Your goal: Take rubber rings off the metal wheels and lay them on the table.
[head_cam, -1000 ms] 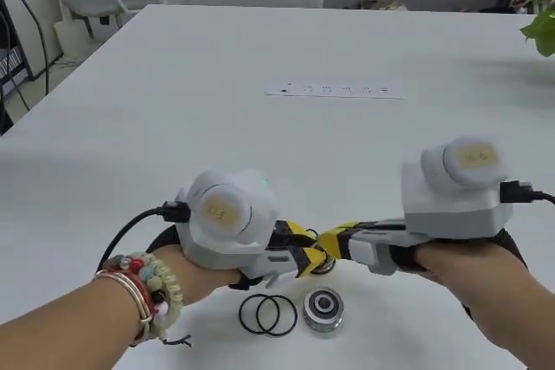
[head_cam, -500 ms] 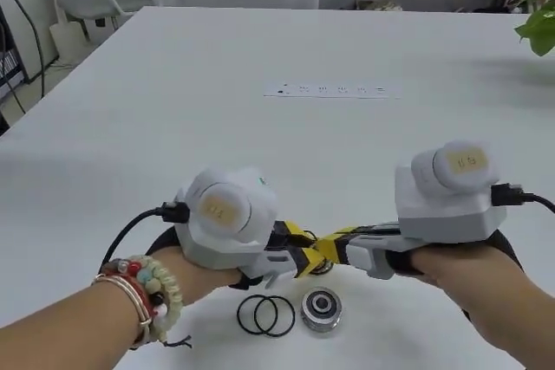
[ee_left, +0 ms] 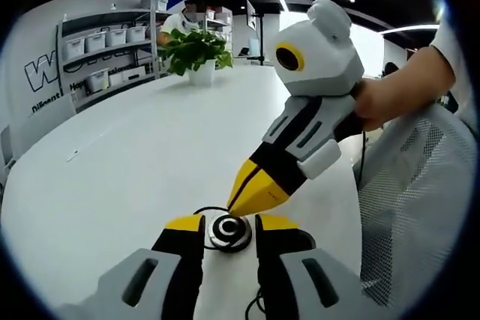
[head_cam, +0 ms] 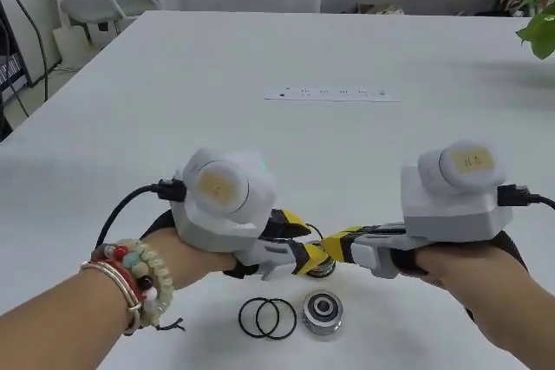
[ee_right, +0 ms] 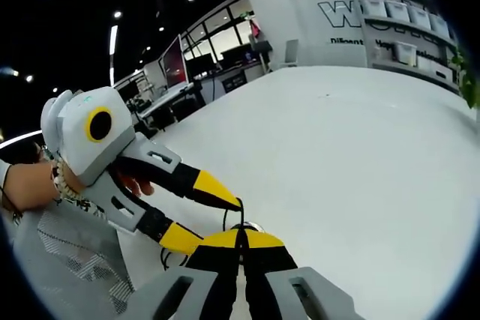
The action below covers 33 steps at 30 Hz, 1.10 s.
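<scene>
White bench [head_cam: 173, 110], broad and mostly bare; work sits at its near edge.

Potted plant [head_cam: 539, 8] at the far right edge.

Left gripper [ee_left: 230, 222]: held by the hand with beaded bracelets [head_cam: 130, 276]. Yellow-tipped fingers stand about one wheel's width apart. A metal wheel [ee_left: 229, 232] sits between the tips and they appear to bear on its rim.

Right gripper [ee_right: 241, 239]: comes in from the opposite side, tip to tip with the left one, just above the clasped wheel. Fingers are closed together. In the right gripper view a thin black strand of rubber ring [ee_right: 241, 219] runs into the seam between them, so it is pinched there. In the left gripper view a loop of the same ring shows beside the wheel, partly off it.

White power strip [head_cam: 332, 93]: flat on the bench, mid-field, well apart from the work.

Second metal wheel [head_cam: 323, 310]: lying flat, nearer the person than the grippers, no ring visible on it.

Two loose rubber rings [head_cam: 267, 316]: flat on the bench, overlapping one another, just beside the second wheel on its left.
</scene>
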Available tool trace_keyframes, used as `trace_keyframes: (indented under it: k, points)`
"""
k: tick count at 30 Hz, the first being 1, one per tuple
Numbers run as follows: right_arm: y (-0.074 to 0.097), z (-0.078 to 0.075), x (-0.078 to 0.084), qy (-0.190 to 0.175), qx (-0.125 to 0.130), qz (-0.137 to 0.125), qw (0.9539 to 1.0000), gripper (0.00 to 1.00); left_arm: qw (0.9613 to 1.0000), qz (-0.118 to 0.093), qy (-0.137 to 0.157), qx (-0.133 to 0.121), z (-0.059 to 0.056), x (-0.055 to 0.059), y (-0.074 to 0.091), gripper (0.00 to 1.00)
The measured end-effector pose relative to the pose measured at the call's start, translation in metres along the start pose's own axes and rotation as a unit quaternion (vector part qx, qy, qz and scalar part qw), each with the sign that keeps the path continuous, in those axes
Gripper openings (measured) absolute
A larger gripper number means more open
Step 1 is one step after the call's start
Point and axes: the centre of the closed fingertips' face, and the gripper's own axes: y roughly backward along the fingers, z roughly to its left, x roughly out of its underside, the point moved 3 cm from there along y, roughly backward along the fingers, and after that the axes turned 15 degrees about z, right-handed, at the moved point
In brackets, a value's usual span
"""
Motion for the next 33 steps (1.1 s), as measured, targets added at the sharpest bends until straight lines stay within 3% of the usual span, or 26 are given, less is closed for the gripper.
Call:
trace_keyframes:
  k: [3,8,11,17,24,33]
  points:
    - [0.003,-0.001,-0.003,-0.005,-0.002,-0.009,0.9999,0.0,0.9995,0.005,-0.032,-0.004,-0.002,-0.002,0.005,0.26]
    - [0.006,-0.001,-0.006,-0.011,-0.004,-0.017,0.9998,0.0,0.9994,0.004,-0.026,0.02,-0.006,-0.009,0.02,0.41]
    - [0.008,0.001,-0.008,-0.015,-0.007,-0.022,0.9996,0.0,0.9988,0.003,-0.048,0.009,-0.002,-0.014,0.036,0.45]
    - [0.014,0.006,-0.016,-0.013,-0.015,-0.038,0.9991,0.0,0.9986,-0.009,-0.052,0.005,0.0,-0.021,0.07,0.56]
    - [0.021,0.008,-0.023,-0.017,-0.022,-0.055,0.9981,0.0,0.9981,-0.008,-0.057,-0.023,0.005,-0.012,0.101,0.63]
    - [0.031,0.01,-0.03,-0.026,-0.032,-0.077,0.9962,0.0,0.9976,-0.001,-0.053,-0.044,-0.003,0.011,0.135,0.72]
